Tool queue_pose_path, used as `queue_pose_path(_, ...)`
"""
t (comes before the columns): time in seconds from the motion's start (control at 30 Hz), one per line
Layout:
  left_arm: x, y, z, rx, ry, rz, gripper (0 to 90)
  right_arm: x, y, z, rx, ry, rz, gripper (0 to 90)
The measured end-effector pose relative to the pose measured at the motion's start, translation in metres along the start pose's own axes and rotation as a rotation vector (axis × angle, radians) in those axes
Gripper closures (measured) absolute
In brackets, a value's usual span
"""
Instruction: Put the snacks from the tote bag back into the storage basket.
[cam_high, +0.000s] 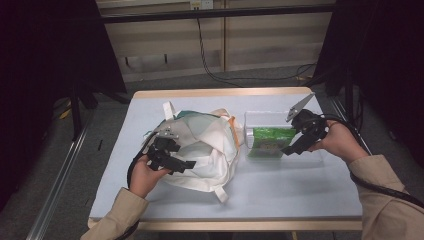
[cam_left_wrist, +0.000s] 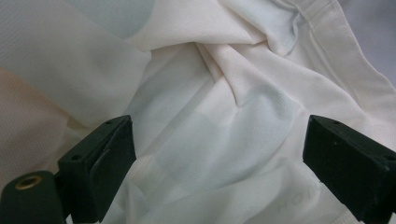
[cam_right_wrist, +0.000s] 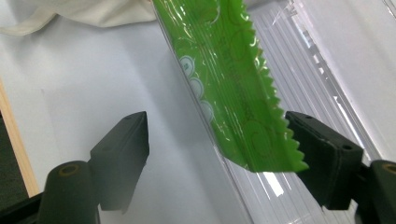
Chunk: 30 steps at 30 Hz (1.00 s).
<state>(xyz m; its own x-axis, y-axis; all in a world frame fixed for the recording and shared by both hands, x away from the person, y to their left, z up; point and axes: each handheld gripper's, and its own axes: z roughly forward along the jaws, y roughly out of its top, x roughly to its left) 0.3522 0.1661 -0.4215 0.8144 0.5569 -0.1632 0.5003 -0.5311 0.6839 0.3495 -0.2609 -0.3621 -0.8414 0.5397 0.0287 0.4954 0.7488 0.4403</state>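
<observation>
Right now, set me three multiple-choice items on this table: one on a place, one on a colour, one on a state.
1. Where does the snack packet lie?
A. in the clear box
B. on the cloth bag
C. on the floor

2. What colour is the packet?
A. red
B. green
C. blue

3. How do the right gripper jaws stand?
A. clamped on the bag
B. shut and empty
C. apart, the packet's end between them

Answers: 1 A, the high view shows it inside the clear walls. 2 B, the wrapper is bright green in the right gripper view. 3 C, a gap shows between the left pad and the packet.
</observation>
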Motion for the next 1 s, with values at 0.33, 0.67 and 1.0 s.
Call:
queue_pose_path(0.33,0.000,-0.001,-0.001,0.009,0.003,-0.004,8.6,0.004,-0.005,-0.005,-0.004,0.000,0.002,22.8)
queue_pose_path(0.67,-0.001,-0.001,0.000,0.006,-0.002,0.000,8.3,0.007,-0.015,-0.010,-0.018,-0.008,0.009,22.7)
queue_pose_path(1.0,-0.001,-0.002,0.000,0.007,0.001,0.005,8.3,0.013,-0.020,-0.014,-0.028,-0.006,0.010,22.4)
